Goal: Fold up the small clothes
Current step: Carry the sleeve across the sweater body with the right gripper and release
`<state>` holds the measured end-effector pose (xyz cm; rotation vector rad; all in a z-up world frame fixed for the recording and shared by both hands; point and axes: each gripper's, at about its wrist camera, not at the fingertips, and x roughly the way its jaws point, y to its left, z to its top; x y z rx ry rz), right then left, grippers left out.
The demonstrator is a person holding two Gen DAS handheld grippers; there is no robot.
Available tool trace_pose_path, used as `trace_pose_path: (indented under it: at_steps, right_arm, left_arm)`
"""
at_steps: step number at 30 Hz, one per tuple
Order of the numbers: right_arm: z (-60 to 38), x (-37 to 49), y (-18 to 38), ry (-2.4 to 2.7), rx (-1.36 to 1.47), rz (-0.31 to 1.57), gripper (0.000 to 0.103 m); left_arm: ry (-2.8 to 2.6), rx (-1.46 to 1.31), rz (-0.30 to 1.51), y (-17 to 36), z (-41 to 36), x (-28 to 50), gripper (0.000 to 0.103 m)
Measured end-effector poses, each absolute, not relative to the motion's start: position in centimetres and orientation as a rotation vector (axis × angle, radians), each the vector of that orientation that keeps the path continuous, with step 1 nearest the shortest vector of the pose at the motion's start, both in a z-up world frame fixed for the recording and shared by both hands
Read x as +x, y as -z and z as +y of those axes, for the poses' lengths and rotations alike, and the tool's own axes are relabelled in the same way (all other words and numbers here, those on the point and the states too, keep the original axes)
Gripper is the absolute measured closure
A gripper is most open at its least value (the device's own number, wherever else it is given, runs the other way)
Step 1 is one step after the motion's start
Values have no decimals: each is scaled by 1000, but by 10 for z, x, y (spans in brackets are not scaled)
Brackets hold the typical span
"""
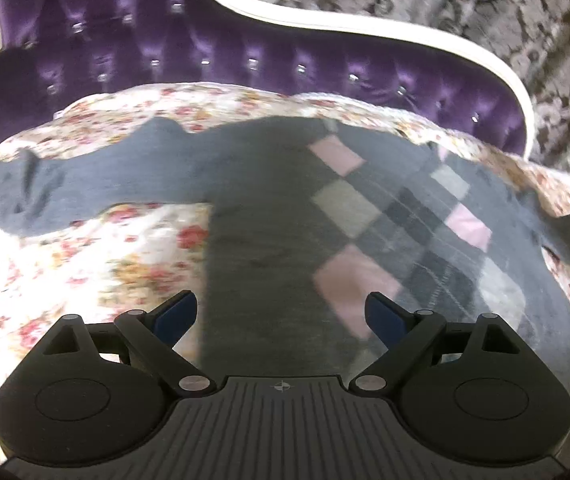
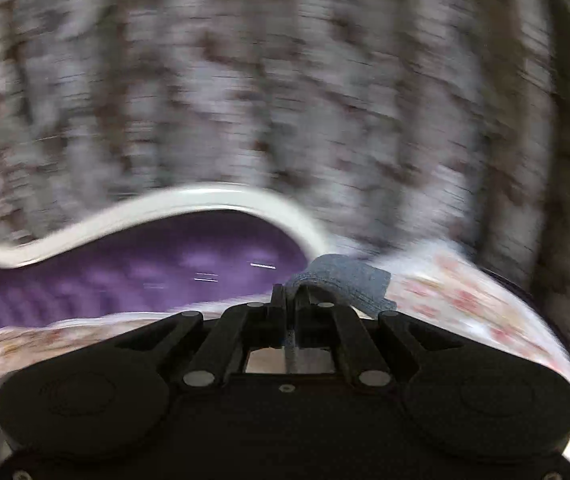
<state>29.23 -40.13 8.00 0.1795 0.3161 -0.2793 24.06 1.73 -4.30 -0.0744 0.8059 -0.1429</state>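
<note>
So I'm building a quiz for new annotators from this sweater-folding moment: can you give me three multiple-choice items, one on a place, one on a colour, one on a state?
1. Where does the grey sweater lie?
A. On the floral bedspread
B. On a wooden floor
C. Over a chair back

2. What colour is the tufted headboard?
A. Green
B. Purple
C. Red

3. How do the two grippers stand?
A. Both open
B. Left shut, right open
C. Left gripper open, right gripper shut on grey fabric

Answers:
1 A, the sweater is spread across the flowered cover, one sleeve stretched out to the left.
2 B, the buttoned padding inside the white frame is purple in both views.
3 C, the left fingers stand wide apart above the sweater, while the right ones are closed with grey knit fabric pinched between them.
</note>
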Motion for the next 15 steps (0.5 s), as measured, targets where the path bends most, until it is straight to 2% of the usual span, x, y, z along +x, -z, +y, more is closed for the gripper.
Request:
trace_pose_path:
  at_steps: [6, 15]
  right_arm:
    - [-252, 368, -77, -10, 87, 327, 93]
    - [-78, 442, 42, -266, -49, 539, 93]
  left_arm:
    - [95, -107, 788, 41, 57, 235, 12]
    - [30, -146, 801, 50, 97, 230, 12]
